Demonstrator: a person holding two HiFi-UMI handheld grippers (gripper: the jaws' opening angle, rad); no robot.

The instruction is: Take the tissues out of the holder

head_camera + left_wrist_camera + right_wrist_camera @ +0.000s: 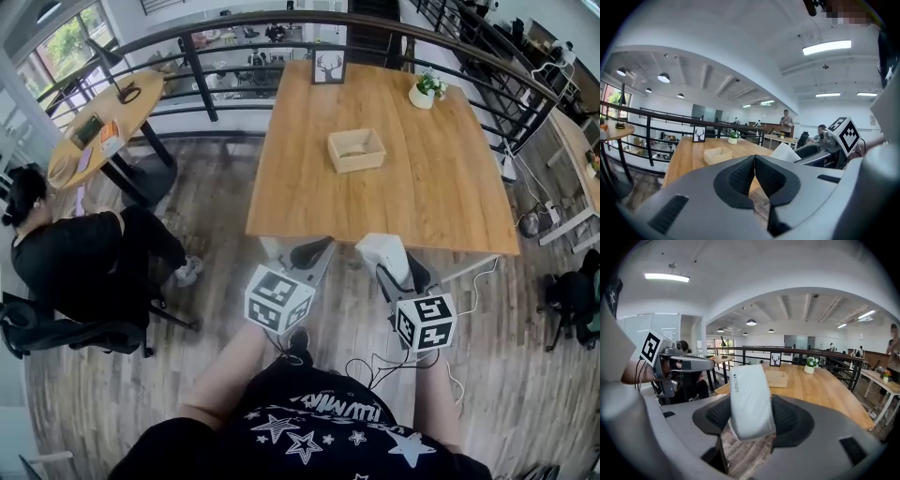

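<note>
A white pack of tissues (pixel 750 399) stands upright between the pads of my right gripper (pixel 750 414), which is shut on it. In the head view the tissue pack (pixel 384 253) hangs just below the near edge of the wooden table (pixel 441 187), in front of my body. The holder, an open light-wood box (pixel 356 150), sits on the table's far half, and its inside looks empty. My left gripper (pixel 311 253) is beside the right one at the table edge. Its black pads (pixel 740 177) meet with nothing between them.
A framed deer picture (pixel 329 67) and a small potted plant (pixel 427 90) stand at the table's far edge. A black railing (pixel 202 75) runs behind it. At the left a person in black (pixel 75 253) sits by a round table (pixel 103 127).
</note>
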